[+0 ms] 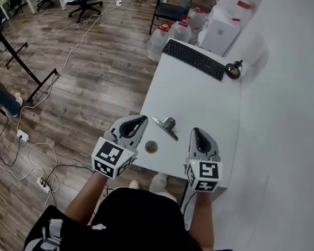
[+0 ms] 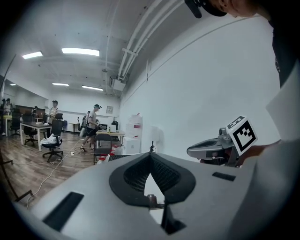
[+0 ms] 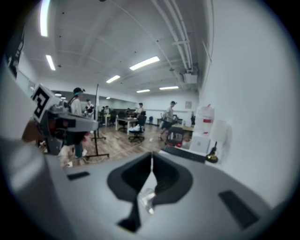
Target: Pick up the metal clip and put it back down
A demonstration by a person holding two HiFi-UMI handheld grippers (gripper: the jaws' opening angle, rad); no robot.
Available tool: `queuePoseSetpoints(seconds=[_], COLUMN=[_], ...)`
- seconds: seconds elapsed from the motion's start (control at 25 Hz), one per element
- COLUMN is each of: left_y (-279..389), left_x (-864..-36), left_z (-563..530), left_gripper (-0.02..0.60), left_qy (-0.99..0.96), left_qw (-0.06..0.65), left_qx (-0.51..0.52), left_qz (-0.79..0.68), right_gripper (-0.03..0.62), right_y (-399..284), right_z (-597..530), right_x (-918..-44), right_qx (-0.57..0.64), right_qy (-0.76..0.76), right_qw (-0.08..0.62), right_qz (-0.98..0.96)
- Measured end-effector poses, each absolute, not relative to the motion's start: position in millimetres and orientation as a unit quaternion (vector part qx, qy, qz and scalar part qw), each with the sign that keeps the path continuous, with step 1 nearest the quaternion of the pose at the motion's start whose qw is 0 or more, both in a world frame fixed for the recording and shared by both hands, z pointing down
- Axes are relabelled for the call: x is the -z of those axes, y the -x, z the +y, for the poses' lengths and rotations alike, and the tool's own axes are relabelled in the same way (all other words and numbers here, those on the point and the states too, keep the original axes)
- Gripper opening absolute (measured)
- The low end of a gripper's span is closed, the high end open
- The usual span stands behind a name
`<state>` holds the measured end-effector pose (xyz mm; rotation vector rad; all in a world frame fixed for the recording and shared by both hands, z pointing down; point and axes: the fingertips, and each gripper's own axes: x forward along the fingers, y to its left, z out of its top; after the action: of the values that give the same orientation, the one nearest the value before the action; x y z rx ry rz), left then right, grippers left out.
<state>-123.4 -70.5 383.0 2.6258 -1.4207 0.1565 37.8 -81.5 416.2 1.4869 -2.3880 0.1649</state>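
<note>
the small shiny metal clip (image 1: 166, 125) lies on the white rectangular surface (image 1: 207, 100), between the two claws and touching neither. the left claw (image 1: 139, 119) is clenched, its tips meeting on nothing. the right claw (image 1: 197, 133) is likewise clenched and empty. a small round brownish disc (image 1: 151, 146) sits just beside the left claw, and a black keyboard (image 1: 193, 58) lies at the far end.

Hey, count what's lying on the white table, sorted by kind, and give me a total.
keyboard: 1
metal clip: 1
small round disc: 1
dark round object: 1
Total: 4
</note>
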Motion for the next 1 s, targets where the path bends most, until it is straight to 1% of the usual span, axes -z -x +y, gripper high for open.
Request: queuePoseSetpoints(seconds=[0.44,1.0], left_y=[82.1,24.9], left_x=[-393.0,-444.1], left_z=[-125.7,-162.1], left_gripper=[0.025,0.028], left_qy=[-0.863,-0.840], left_qw=[0.082,0.145], left_qx=[-0.071,-0.112], left_qz=[-0.493,-0.510], right_gripper=[0.035,0.035], right_y=[-76.3,-123.8], right_z=[-149.2,-196.8], right_x=[-420.5,-461.4], right_qx=[-0.070,-0.108], right_qy=[-0.497,-0.456], right_qw=[0.157,0.160], right_qz=[-0.850,-0.869])
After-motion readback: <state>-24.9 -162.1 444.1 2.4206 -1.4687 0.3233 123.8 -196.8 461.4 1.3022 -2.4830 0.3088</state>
